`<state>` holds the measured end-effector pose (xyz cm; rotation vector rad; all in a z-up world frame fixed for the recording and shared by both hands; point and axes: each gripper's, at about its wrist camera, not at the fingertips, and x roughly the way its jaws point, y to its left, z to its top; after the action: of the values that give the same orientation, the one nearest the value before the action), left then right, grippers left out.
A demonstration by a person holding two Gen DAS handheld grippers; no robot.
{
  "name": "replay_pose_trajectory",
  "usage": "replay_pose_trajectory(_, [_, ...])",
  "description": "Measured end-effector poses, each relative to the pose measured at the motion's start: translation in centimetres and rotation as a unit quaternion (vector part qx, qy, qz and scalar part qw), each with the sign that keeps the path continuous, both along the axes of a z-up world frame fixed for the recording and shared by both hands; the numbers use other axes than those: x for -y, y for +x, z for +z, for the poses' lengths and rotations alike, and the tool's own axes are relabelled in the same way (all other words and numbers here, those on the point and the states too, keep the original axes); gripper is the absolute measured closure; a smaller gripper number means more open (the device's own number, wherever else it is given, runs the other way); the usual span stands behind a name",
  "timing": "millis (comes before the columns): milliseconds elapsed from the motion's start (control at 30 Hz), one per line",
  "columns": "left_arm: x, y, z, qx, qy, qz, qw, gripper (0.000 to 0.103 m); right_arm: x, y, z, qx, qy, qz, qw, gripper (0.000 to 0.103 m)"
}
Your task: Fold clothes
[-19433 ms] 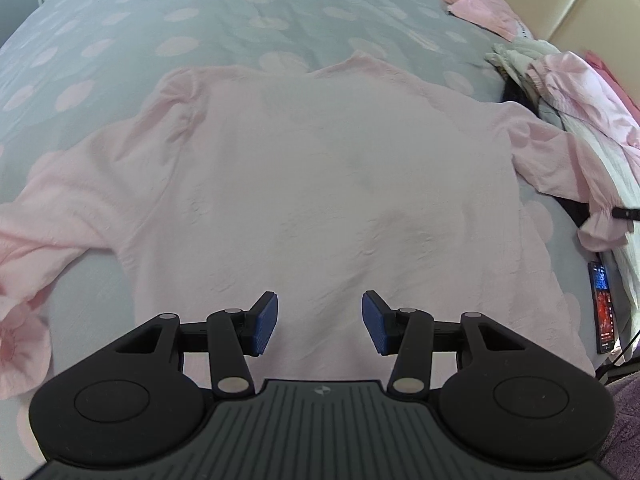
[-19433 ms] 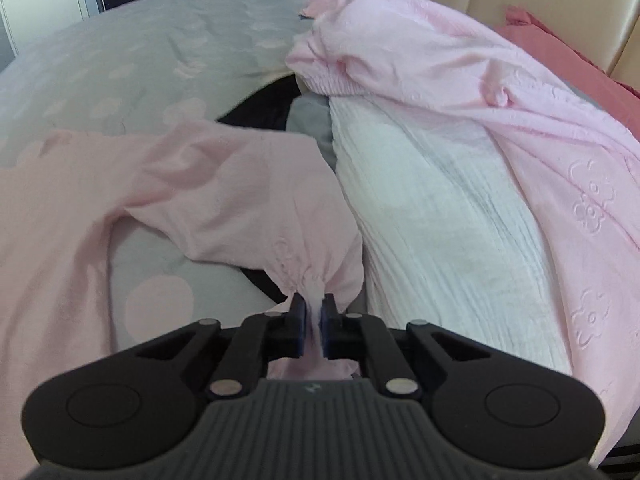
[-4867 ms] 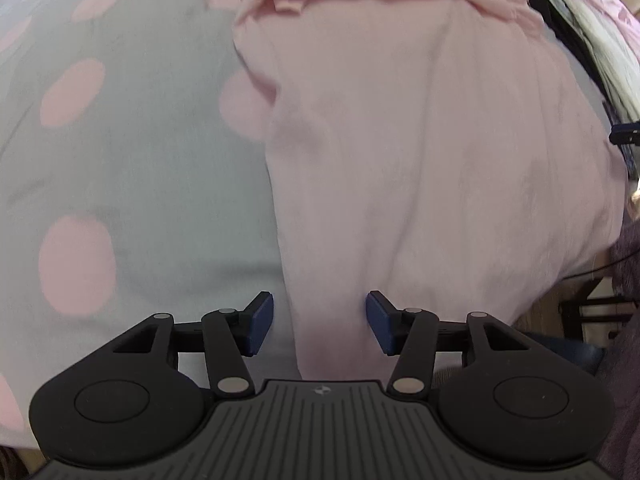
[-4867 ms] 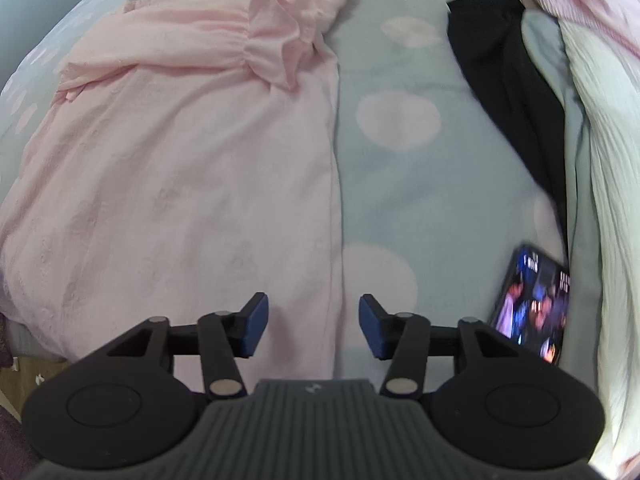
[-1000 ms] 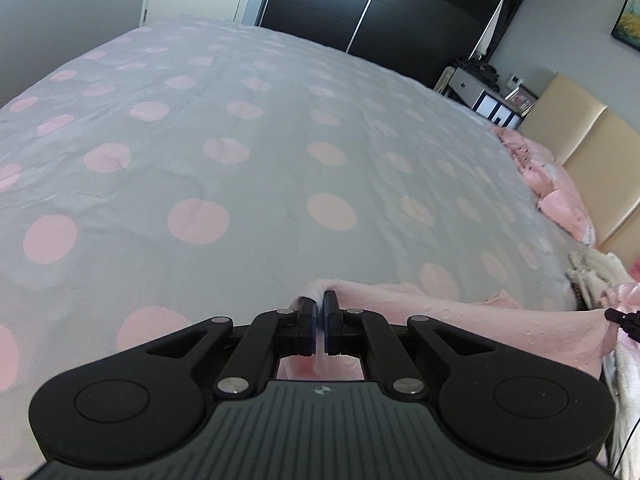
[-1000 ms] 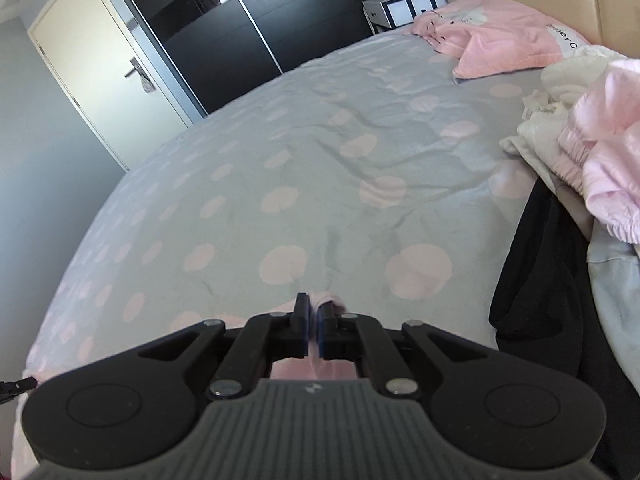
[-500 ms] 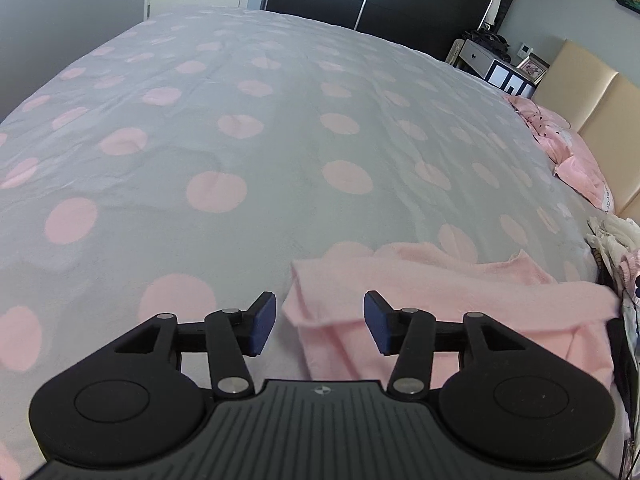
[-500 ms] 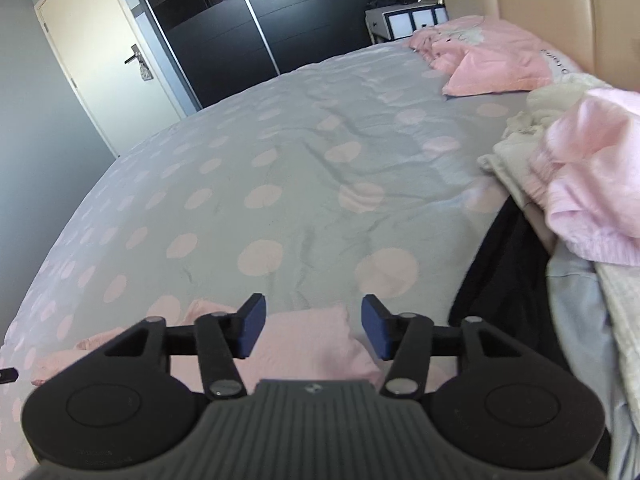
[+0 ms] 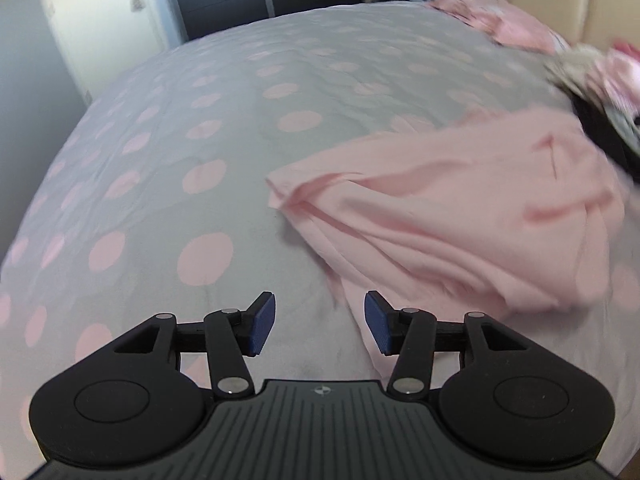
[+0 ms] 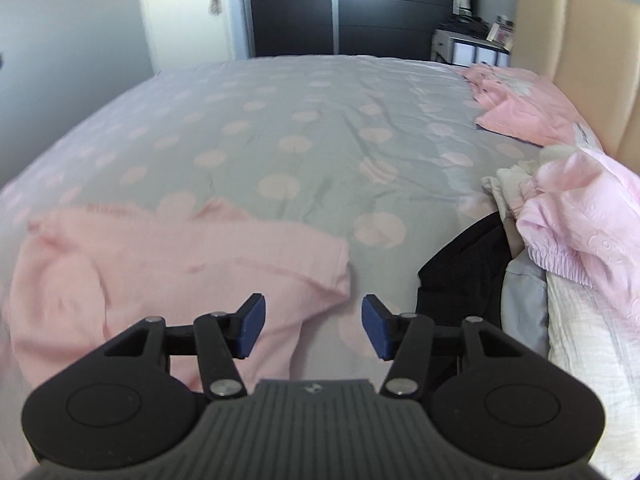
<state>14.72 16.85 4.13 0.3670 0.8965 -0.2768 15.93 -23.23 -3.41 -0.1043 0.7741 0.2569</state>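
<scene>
A pale pink garment (image 9: 452,216) lies folded over in a loose rectangle on the grey bedspread with pink dots (image 9: 192,128). In the left wrist view it spreads ahead and to the right of my left gripper (image 9: 319,322), which is open with nothing between its blue pads, over the bedspread beside the garment's left edge. The right wrist view shows the same garment (image 10: 160,264) on the left. My right gripper (image 10: 313,326) hangs open and empty above the garment's right corner and the bedspread (image 10: 320,152).
A heap of clothes lies at the right: a black piece (image 10: 460,276), a white textured cloth (image 10: 592,344) and a pink frilly garment (image 10: 580,208). A pink pillow (image 10: 520,104) rests against the beige headboard (image 10: 592,56). A dark wardrobe (image 10: 352,8) and a door stand behind the bed.
A second ago both grippers were shut on the pink garment's edge. They have let it go and opened, and both have drawn back, so the folded garment now lies free on the bed.
</scene>
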Motion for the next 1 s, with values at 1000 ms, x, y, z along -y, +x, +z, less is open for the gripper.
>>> replay_pose_trajectory(1000, [11.1, -4.7, -14.1, 0.115, 0.350, -0.331, 0.8685, 0.056, -11.0, -5.9, -13.7, 0.119, -0.435, 0.349, 0.821, 0.038])
